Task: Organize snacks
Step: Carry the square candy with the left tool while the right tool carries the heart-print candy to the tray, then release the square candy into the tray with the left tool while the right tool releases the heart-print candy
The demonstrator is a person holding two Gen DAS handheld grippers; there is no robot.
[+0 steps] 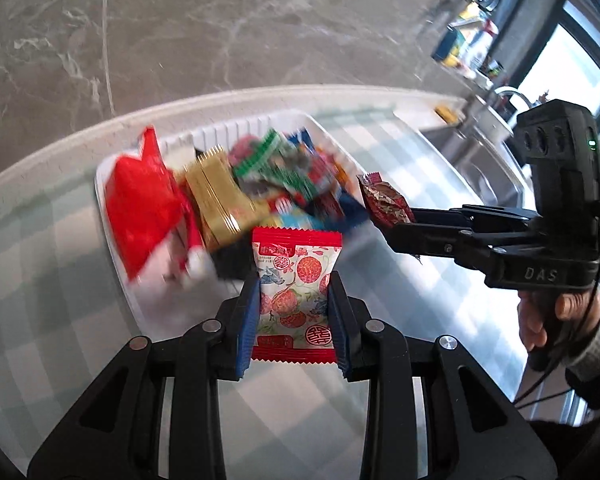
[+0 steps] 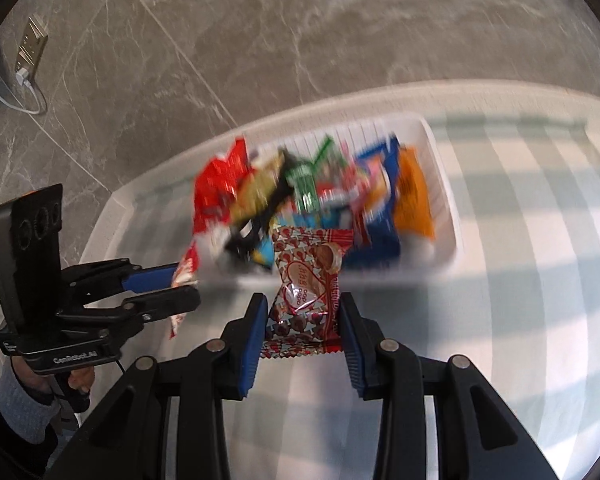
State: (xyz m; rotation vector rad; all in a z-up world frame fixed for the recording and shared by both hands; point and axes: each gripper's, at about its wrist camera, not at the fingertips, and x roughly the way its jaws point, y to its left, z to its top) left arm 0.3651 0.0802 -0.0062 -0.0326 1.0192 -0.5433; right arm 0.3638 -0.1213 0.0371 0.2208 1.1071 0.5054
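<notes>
Both grippers clamped: left gripper (image 1: 294, 300) on floral packet (image 1: 296, 280), right gripper (image 2: 303, 328) on heart-print packet (image 2: 306, 284). Carry over white basket (image 2: 440, 168), then release low.

"DAS" in raised letters on the black body of the right gripper (image 1: 396, 216), seen from the left wrist view. "GenRobot.AI" in white on the base of the left gripper (image 2: 180, 296), seen from the right wrist view. Red double-happiness signs on the white-and-red snack packet (image 1: 296, 296); its other print is too small to read. Lettering on the red heart-pattern packet (image 2: 306, 292) is illegible.
</notes>
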